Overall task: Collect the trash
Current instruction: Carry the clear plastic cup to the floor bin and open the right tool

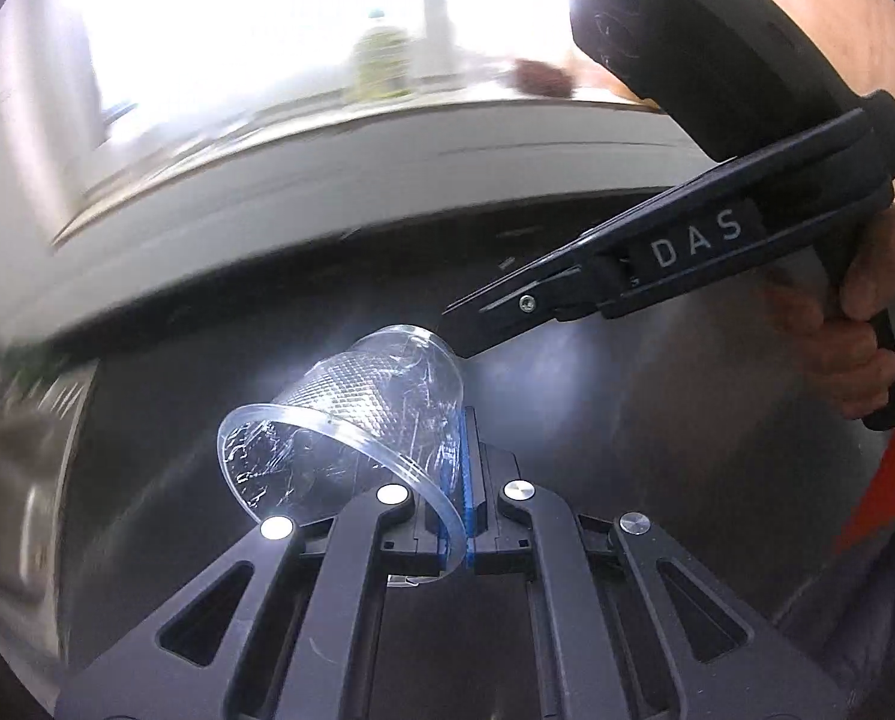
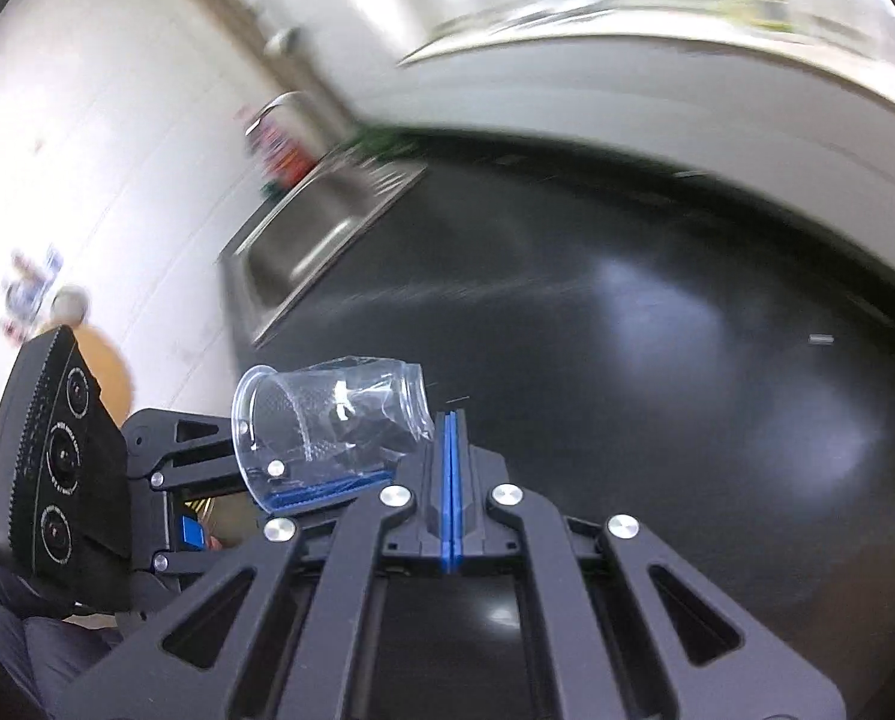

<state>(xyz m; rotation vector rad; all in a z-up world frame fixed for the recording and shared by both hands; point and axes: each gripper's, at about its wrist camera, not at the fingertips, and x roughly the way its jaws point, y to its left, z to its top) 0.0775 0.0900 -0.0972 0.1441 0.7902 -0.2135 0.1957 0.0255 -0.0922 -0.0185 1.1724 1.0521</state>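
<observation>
A crumpled clear plastic cup (image 1: 351,414) lies on its side in the air, mouth toward the lower left. My left gripper (image 1: 465,420) is shut on the cup's wall near the rim, which sits between the blue pads. In the right wrist view the same cup (image 2: 327,414) shows at the lower left, with the left gripper (image 2: 381,477) visible through it. My right gripper (image 2: 450,420) is shut, pads together with nothing seen between them. Its tip (image 1: 456,333) sits right beside the cup's base; whether it touches is unclear.
Below both grippers spreads a dark glossy countertop (image 2: 657,330) with a small grey object (image 2: 819,338). A steel sink (image 2: 303,246) with a faucet (image 2: 279,102) is set at its left end. A white ledge holds a bottle (image 1: 381,60). A person's hand (image 1: 867,324) grips the right tool.
</observation>
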